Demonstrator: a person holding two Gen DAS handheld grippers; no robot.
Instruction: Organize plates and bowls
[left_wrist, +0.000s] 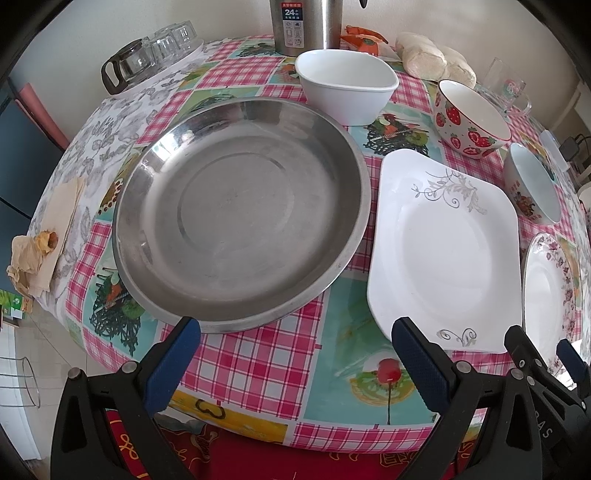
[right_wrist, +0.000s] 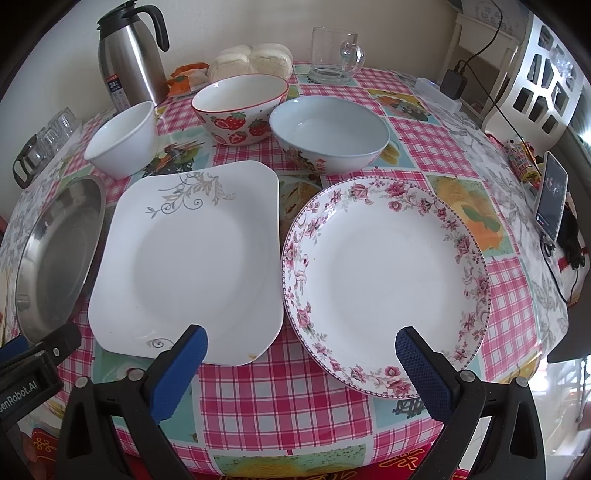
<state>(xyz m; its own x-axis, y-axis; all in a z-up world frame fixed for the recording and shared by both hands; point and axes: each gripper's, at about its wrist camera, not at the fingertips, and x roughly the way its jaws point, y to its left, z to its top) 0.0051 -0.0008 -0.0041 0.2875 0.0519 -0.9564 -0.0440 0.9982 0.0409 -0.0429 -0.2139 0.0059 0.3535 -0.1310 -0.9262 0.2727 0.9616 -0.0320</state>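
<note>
A round steel plate (left_wrist: 240, 214) lies on the checked tablecloth, with a white square plate (left_wrist: 443, 251) to its right and a floral-rimmed round plate (right_wrist: 384, 280) further right. Behind them stand a white bowl (left_wrist: 345, 85), a strawberry bowl (left_wrist: 469, 118) and a pale blue bowl (right_wrist: 328, 133). My left gripper (left_wrist: 295, 332) hangs open above the table's near edge, just short of the steel plate. My right gripper (right_wrist: 301, 341) is open too, its fingers over the near rims of the white square plate (right_wrist: 188, 266) and the floral plate. Neither holds anything.
At the back stand a steel thermos jug (right_wrist: 129, 59), a glass mug (right_wrist: 332, 55), buns in a bag (right_wrist: 251, 61) and upturned glasses (left_wrist: 159, 51). A phone (right_wrist: 552, 195) and a charger cable lie at the right edge. Folded paper (left_wrist: 55, 236) sits at the left edge.
</note>
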